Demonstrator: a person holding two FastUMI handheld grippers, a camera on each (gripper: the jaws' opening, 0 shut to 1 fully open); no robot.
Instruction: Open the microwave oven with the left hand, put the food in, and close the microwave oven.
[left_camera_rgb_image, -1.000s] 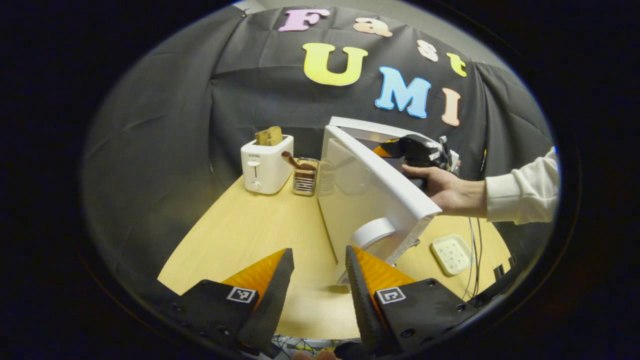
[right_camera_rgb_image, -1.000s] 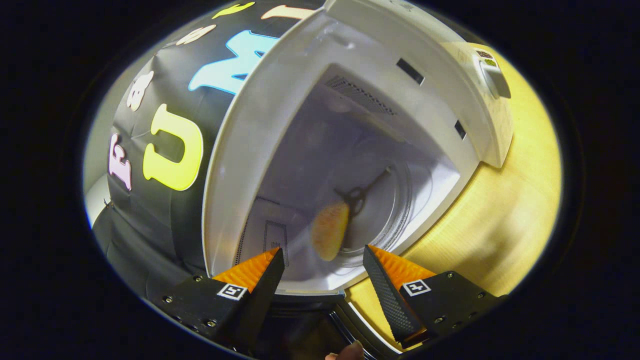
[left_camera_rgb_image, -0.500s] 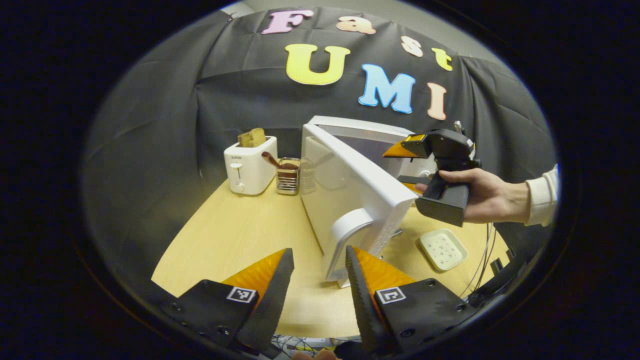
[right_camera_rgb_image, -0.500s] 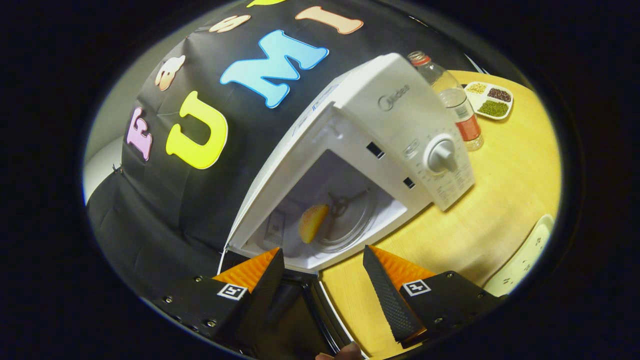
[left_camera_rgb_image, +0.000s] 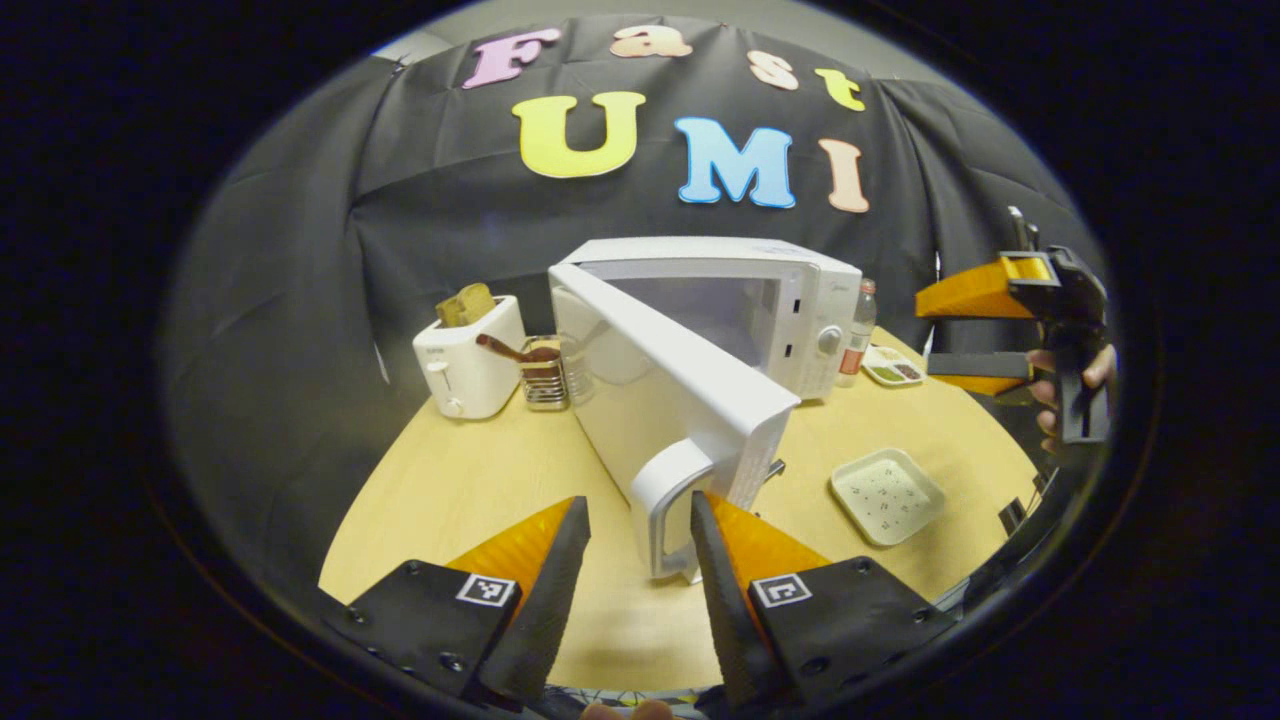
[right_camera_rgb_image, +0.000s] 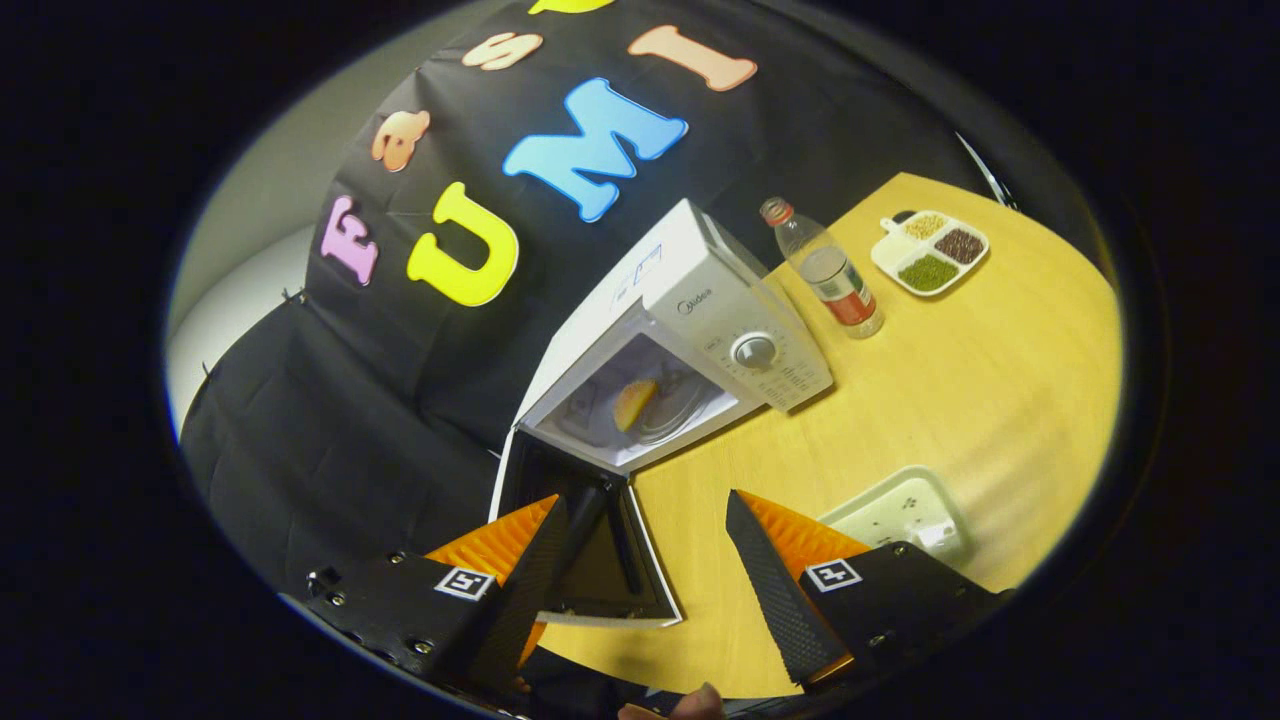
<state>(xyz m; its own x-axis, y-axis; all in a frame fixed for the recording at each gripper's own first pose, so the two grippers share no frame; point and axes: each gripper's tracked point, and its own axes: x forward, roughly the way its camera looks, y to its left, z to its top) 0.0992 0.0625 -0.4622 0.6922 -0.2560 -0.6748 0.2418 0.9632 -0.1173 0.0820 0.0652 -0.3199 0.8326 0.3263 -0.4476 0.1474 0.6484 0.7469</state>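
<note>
Now, your left claw (left_camera_rgb_image: 638, 560): fingers spread, empty, straddling the door handle (left_camera_rgb_image: 662, 505) without gripping, placed to swing the door (left_camera_rgb_image: 690, 385) shut. Right claw (right_camera_rgb_image: 645, 555): spread, empty, well back from the microwave (right_camera_rgb_image: 690, 330). Food (right_camera_rgb_image: 633, 403): on the turntable inside, beyond both claws.

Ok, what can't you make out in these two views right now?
- Left gripper view: the microwave cavity floor and any food there, hidden behind the open door.
- Right gripper view: the food is too small to identify; the door is partly covered by the right gripper.
</note>
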